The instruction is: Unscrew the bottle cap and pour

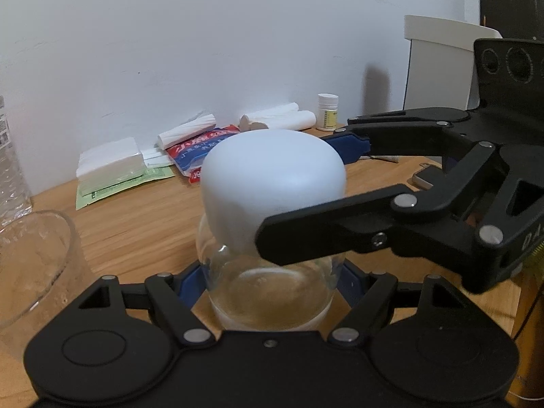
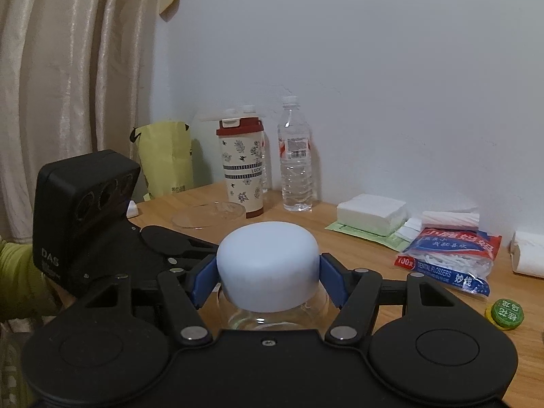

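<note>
A clear glass bottle (image 1: 272,289) with a big pale-blue domed cap (image 1: 268,176) stands upright on the wooden table. My left gripper (image 1: 272,272) is shut on the bottle's glass body, its blue pads on either side. My right gripper (image 2: 268,278) is shut on the cap (image 2: 268,265), blue pads pressed on both sides; it enters the left wrist view from the right (image 1: 340,197). A clear glass cup (image 1: 30,265) stands to the left of the bottle. The bottle's glass (image 2: 272,316) shows under the cap in the right wrist view.
Against the wall lie tissue packs (image 1: 108,163), a red-blue flosser bag (image 2: 448,258), paper rolls (image 1: 278,119) and a small white pill bottle (image 1: 327,111). A flowered tumbler (image 2: 242,166), a water bottle (image 2: 295,163), a yellow bag (image 2: 163,156) and a green bottle cap (image 2: 506,312) also stand around.
</note>
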Demonstrator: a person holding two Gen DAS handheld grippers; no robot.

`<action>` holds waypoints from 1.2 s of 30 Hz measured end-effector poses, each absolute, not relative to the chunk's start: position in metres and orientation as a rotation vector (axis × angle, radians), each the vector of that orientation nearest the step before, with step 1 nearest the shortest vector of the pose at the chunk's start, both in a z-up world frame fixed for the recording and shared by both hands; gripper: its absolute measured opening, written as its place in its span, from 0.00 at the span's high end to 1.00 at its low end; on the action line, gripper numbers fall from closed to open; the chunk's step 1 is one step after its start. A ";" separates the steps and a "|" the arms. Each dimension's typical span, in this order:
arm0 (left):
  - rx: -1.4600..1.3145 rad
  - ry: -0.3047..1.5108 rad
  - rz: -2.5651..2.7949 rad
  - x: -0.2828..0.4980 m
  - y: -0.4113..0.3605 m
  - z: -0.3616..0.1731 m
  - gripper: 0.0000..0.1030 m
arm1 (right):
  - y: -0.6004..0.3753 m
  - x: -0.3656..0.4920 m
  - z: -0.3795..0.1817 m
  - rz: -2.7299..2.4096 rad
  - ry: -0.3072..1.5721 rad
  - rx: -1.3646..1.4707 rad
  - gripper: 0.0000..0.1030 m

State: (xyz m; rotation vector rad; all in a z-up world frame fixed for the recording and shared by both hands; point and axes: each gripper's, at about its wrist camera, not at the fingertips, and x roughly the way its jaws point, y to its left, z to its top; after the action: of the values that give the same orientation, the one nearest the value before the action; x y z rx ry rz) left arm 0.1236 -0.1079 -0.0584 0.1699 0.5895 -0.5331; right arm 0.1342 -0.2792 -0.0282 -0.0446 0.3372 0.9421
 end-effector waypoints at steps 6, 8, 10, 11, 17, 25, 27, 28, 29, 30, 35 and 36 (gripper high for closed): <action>0.175 0.593 -0.556 0.126 -0.107 -0.060 0.23 | -0.288 0.140 -0.031 1.012 0.314 -0.060 0.33; 0.174 0.593 -0.552 0.127 -0.107 -0.060 0.23 | -0.287 0.140 -0.030 1.015 0.322 -0.055 0.33; 0.171 0.593 -0.538 0.125 -0.109 -0.060 0.23 | -0.285 0.138 -0.029 0.984 0.345 -0.036 0.30; 0.170 0.593 -0.532 0.124 -0.110 -0.060 0.23 | -0.285 0.136 -0.028 0.960 0.348 -0.021 0.24; 0.162 0.580 -0.503 0.119 -0.112 -0.062 0.23 | -0.282 0.122 -0.023 0.843 0.325 0.092 0.18; 0.150 0.580 -0.471 0.114 -0.115 -0.062 0.23 | -0.267 0.112 -0.029 0.733 0.280 0.062 0.18; 0.147 0.578 -0.469 0.115 -0.116 -0.062 0.23 | -0.266 0.104 -0.030 0.707 0.213 0.040 0.19; 0.147 0.578 -0.468 0.115 -0.116 -0.062 0.23 | -0.264 0.101 -0.030 0.689 0.202 0.021 0.19; 0.146 0.580 -0.466 0.115 -0.117 -0.062 0.23 | -0.262 0.101 -0.029 0.686 0.209 0.010 0.19; 0.146 0.581 -0.464 0.115 -0.118 -0.062 0.23 | -0.261 0.103 -0.029 0.692 0.226 0.017 0.21; 0.145 0.582 -0.458 0.113 -0.117 -0.059 0.23 | -0.261 0.108 -0.025 0.710 0.252 0.063 0.27; 0.146 0.582 -0.457 0.113 -0.117 -0.060 0.23 | -0.261 0.110 -0.024 0.713 0.267 0.059 0.29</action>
State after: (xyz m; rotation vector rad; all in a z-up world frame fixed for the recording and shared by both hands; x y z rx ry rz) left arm 0.1135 -0.1174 -0.0597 0.1462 0.5823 -0.4567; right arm 0.1096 -0.2607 -0.0240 0.0586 0.2666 0.7130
